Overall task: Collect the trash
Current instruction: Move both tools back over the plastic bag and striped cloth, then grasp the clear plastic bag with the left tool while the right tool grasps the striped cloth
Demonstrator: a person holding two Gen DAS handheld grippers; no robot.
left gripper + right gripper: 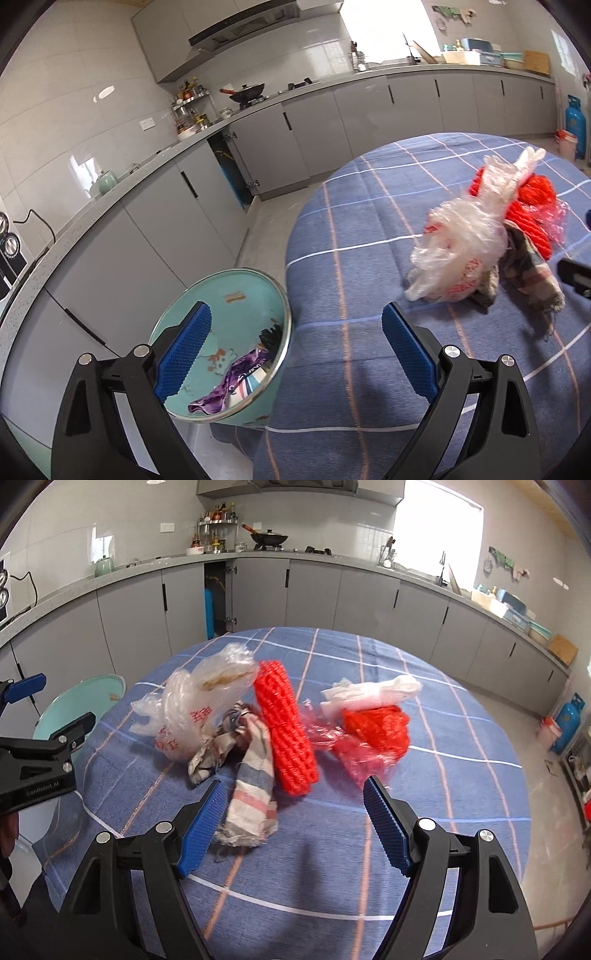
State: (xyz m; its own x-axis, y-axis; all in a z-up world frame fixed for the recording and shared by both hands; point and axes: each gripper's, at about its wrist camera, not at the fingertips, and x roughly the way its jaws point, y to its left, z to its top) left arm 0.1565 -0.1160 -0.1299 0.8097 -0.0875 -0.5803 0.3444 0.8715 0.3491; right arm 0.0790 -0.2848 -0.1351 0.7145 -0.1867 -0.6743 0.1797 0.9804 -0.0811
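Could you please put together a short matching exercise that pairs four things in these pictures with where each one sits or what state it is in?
Things:
1. red foam net
2. purple wrapper
3. striped cloth
4. left gripper

Places or states:
A. inside the teal bin
B. open and holding nothing
C. lies on the blue checked tablecloth, right of the cloth
D. closest to the right gripper, between the clear bag and the net

Pairs: 1-C, 2-A, 3-D, 4-B

two red nets (pixel 286 731), two clear bags (pixel 199 705), one rag (pixel 251 771)
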